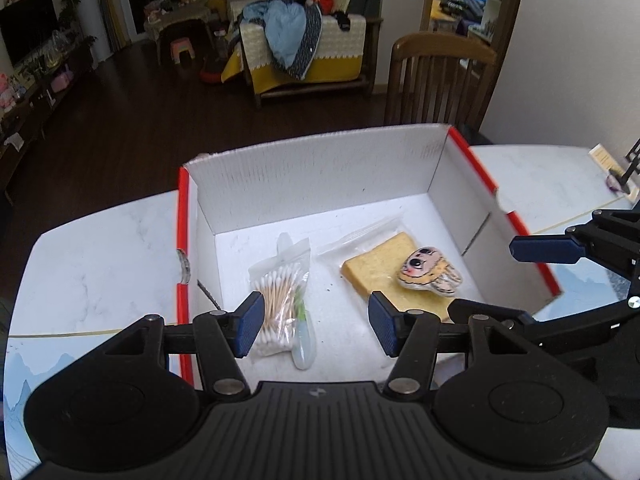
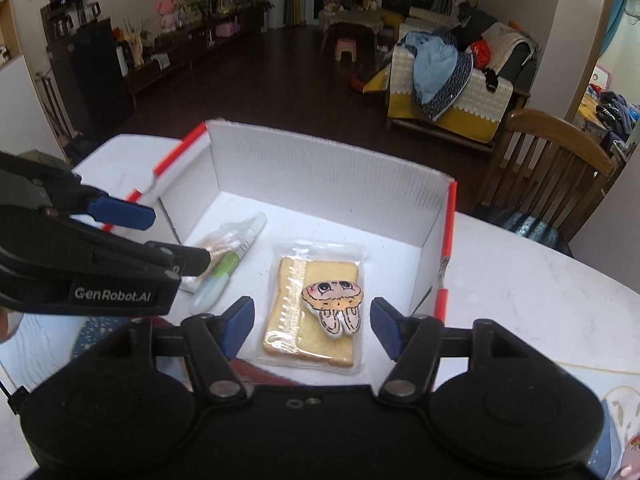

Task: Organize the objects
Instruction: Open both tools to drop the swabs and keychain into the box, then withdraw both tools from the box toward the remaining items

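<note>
Black left gripper, lettered "GenRobot.AI"

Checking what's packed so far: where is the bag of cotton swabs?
The bag of cotton swabs lies on the floor of the box, on the left in the left wrist view, beside the wrapped toast slice.

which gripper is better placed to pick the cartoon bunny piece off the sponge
Right. The right gripper hangs open directly over the bunny piece; the left gripper is over the cotton swab bag.
</note>
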`<state>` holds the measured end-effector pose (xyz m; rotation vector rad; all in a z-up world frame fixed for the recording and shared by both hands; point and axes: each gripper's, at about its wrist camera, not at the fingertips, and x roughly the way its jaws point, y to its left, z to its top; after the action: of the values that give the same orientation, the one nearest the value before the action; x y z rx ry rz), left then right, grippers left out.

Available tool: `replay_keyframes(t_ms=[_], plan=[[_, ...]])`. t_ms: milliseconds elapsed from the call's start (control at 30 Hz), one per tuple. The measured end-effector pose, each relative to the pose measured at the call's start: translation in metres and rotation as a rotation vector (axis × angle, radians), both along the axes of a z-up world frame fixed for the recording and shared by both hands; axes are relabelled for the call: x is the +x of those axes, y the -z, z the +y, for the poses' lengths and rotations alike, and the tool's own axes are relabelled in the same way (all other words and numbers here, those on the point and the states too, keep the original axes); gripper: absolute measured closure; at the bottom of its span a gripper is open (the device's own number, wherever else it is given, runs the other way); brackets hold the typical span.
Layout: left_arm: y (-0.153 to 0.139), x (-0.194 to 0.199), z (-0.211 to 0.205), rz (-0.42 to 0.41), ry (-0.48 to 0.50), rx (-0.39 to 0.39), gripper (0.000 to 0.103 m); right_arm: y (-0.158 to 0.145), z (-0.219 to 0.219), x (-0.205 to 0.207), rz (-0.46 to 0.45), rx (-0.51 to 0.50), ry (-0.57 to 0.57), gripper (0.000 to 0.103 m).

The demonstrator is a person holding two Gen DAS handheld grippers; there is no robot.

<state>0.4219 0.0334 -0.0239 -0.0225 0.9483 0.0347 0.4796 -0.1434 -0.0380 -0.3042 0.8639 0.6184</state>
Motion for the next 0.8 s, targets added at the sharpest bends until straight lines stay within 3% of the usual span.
replay_keyframes(t_ms=[400, 500, 800], plan=[[-0.033, -0.06, 0.004, -0.081, -0.011, -0.035, 0.047, -0.038, -0.022, -0.044, -0.027, 0.109, 0.021, 0.028], [-0.039, -0.075, 0.001, -0.099, -0.007, -0.028, 0.04, -0.045, -0.025, -0.058, -0.039, 0.121, 0.015, 0.028], [-0.056, -0.119, -0.007, -0.165, 0.002, -0.045, 0.034, -0.059, -0.042, -0.094, -0.057, 0.198, 0.024, 0.018]])
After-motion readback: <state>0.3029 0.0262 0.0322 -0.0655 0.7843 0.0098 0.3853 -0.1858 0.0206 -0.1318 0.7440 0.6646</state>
